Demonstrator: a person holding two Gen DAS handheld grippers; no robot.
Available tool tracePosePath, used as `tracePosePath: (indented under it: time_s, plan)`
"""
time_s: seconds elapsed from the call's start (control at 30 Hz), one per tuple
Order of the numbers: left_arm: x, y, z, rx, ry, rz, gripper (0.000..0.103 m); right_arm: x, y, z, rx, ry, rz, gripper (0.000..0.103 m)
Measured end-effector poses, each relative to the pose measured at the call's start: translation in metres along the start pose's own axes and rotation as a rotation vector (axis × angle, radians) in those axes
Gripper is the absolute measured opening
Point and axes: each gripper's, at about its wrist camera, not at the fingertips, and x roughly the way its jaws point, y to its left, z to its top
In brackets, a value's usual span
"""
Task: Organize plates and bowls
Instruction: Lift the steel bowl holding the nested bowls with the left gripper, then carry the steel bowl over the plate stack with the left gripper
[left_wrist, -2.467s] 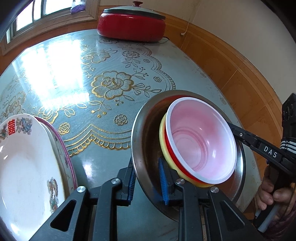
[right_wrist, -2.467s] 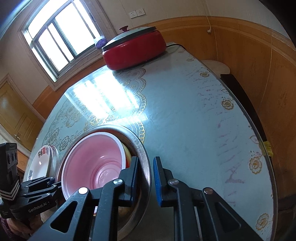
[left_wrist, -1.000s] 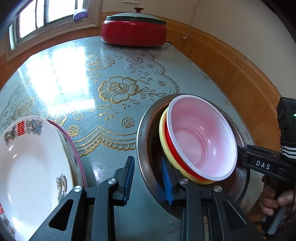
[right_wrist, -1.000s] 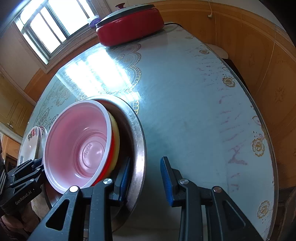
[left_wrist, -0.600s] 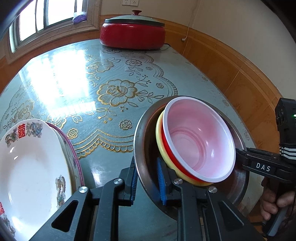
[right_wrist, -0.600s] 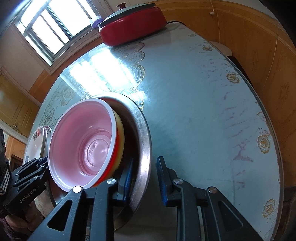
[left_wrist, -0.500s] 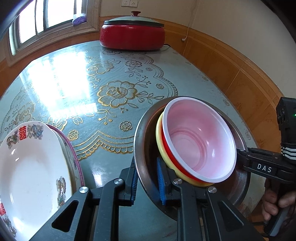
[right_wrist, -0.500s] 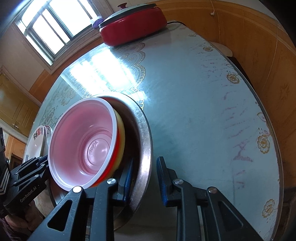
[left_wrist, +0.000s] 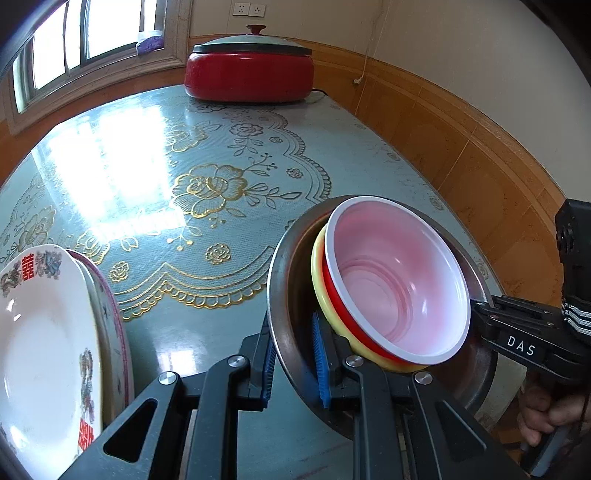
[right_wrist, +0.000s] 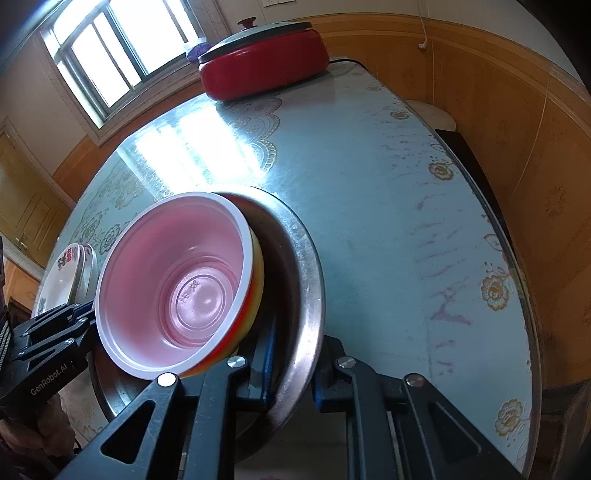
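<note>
Basin (left_wrist: 284, 295): steel, tilted, its rim caught from two sides by the two grippers; its lower part is over the surface (left_wrist: 221, 155) near the front edge, contact with it not clear.
Bowls (left_wrist: 399, 295): a white-rimmed pink one nested in a red one and a yellow one, lying tilted inside the basin, leaning toward the left gripper's side.
Left gripper (left_wrist: 293, 362): its fingers (left_wrist: 319, 358) stand narrow, one blue pad inside the basin wall, the other outside, pressing on the rim; they have just been closing.
Right gripper (right_wrist: 291, 373): its fingers (right_wrist: 267, 365) pinch the opposite rim the same way, one pad inside and one outside; these too have just been closing.
Pose: both grippers point steeply down; a hand (left_wrist: 543, 413) holds the right one's grip at the surface edge.
Plates (left_wrist: 48, 343): a stack to the left, apart from the basin.
Cooker (left_wrist: 249, 70): red, lidded, at the far edge.
</note>
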Motion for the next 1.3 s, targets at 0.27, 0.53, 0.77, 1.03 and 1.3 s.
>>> tracePosePath:
  time_s: [0.27,0.53,0.77,1.03,1.3]
  plan:
    - [0.005,0.001,0.004,-0.022,-0.006,-0.025,0.024,-0.001,-0.018,0.000,0.063,0.013,0.051,0.016]
    - [-0.003,-0.002,-0.001,0.044,0.009,-0.065,0.022,0.002,-0.022,0.000,0.086,0.022,0.065,0.018]
    - [-0.004,-0.002,-0.002,0.029,0.001,-0.088,0.020,-0.002,-0.013,-0.005,0.048,-0.018,0.056,0.009]
    - [-0.011,-0.004,-0.015,0.006,-0.007,-0.085,0.020,-0.006,-0.014,-0.014,0.060,-0.016,0.093,0.008]
    - [-0.017,-0.007,-0.018,0.012,-0.014,-0.088,0.020,-0.011,-0.014,-0.023,0.077,-0.012,0.103,0.008]
